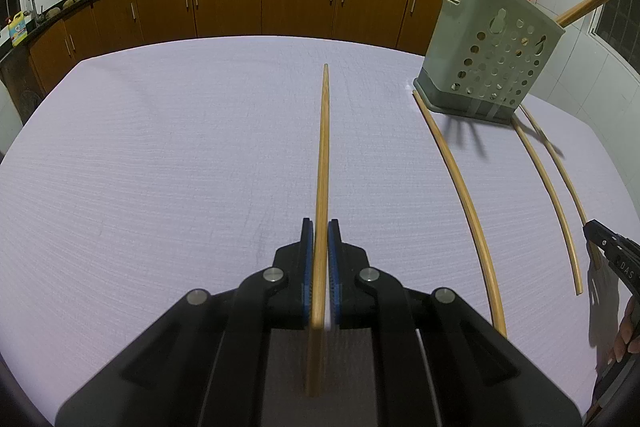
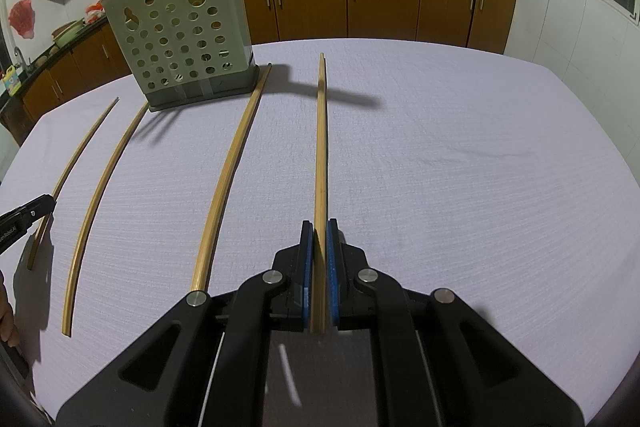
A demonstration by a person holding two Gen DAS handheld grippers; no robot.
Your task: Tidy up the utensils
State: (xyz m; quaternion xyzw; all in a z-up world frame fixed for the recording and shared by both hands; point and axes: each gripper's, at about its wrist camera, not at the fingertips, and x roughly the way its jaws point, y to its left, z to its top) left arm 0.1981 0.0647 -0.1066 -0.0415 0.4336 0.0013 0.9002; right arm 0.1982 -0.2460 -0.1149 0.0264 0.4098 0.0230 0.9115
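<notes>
— What is the left hand-held gripper [image 1: 320, 255] doing?

— It is pinching a chopstick [image 1: 323, 163]. The two blue pads [image 1: 307, 267] press on it from both sides. The stick runs straight out in front of the pads, over the table [image 1: 160, 147], and its back end pokes out behind them.

— And the right hand-held gripper [image 2: 319, 255]?

— The same thing. It is squeezed onto another chopstick [image 2: 320, 147], which points straight ahead from between its pads. The far tip is out past the right side of the holder.

— Where is the holder?

— The grey holder [image 2: 184, 43] with round holes stands on the table, ahead and to the left of the right gripper. From the left gripper's view, the holder [image 1: 492, 55] is ahead and to the right. Some chopsticks already stick out of its top.

— Are more sticks lying around?

— Yes. One loose chopstick [image 2: 228, 179] lies flat just left of the right gripper, with its far end beside the holder's base. Another loose stick [image 2: 100, 211] lies farther left, well apart from the pads.

— How close are the two grippers?

— Side by side. The right one shows at the edge of the left gripper's view.
</notes>
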